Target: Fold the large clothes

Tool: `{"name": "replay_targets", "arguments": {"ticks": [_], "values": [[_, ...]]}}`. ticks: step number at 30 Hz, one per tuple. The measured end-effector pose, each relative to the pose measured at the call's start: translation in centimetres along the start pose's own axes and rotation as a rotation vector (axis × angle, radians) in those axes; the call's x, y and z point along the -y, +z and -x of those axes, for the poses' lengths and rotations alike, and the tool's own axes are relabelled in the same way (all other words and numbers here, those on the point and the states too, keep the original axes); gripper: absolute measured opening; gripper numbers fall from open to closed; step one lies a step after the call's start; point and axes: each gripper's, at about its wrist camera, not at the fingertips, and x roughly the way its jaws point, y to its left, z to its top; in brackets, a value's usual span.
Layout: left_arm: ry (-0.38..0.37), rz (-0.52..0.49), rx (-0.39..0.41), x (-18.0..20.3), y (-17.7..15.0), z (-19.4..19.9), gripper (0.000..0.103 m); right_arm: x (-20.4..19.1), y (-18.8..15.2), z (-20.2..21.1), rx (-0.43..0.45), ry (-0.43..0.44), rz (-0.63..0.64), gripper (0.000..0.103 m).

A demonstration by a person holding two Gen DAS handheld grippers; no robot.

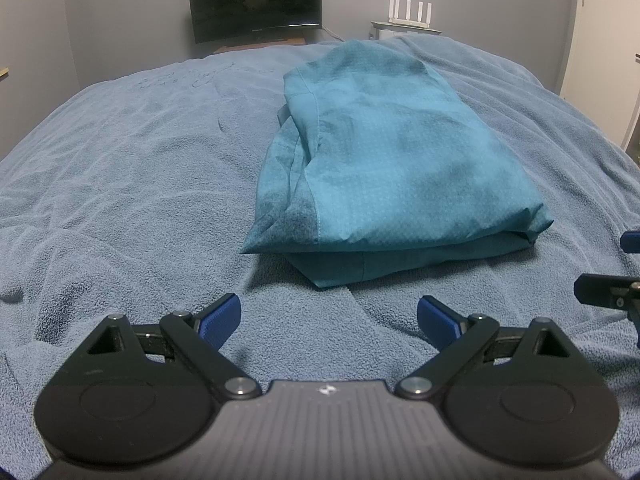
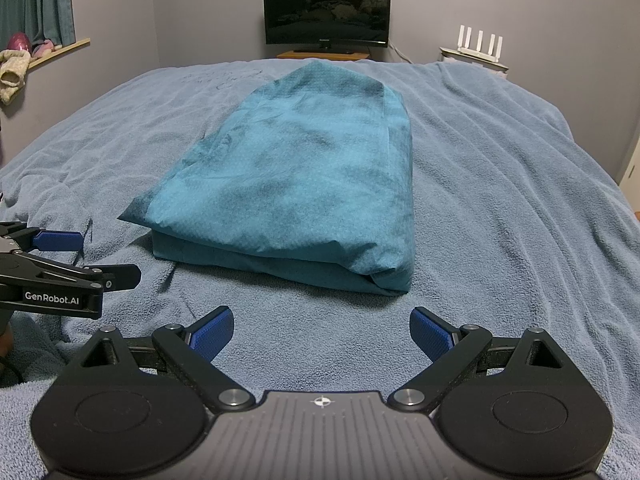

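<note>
Your left gripper (image 1: 329,320) is spread wide with nothing between its blue ribbed pads (image 1: 222,322), hovering low over the near edge of the bed. Your right gripper (image 2: 321,330) is the same: jaws apart, empty, just beside the left one along that near edge.

Just ahead of both sits the teal thin woven garment (image 2: 296,184), folded into a thick oblong bundle, lying down the middle of the bed with its short end toward you. Neither gripper touches it. Layers are stacked; the bottom layer pokes out under the top one at the near end, and the near left corner (image 1: 250,246) flares out flat. Looks close to done, maybe one more fold or just a tidy.

Handling guess: light, soft, probably a bit slick and puffy, so layers may slide or spring open. If you fold again, pinch the two near corners through all layers, not just the top sheet, and lift evenly.

The surface is a blue-grey fleece blanket (image 2: 500,208), rumpled, soft, grippy; pads could snag it along with the garment.

Beyond the far edge of the bed: a dark curved monitor (image 2: 327,10) on a wooden stand against the grey wall, a white router with upright antennas (image 2: 478,46) at the far right corner, and a curtain and shelf with soft items at far left.
</note>
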Motion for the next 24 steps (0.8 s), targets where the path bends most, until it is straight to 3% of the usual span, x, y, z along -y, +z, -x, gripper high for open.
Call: {"name": "replay_targets", "arguments": {"ticks": [24], "values": [[-0.004, -0.035, 0.016, 0.01, -0.24, 0.57, 0.096, -0.02, 0.06, -0.02, 0.0, 0.0, 0.0, 0.096]]}}
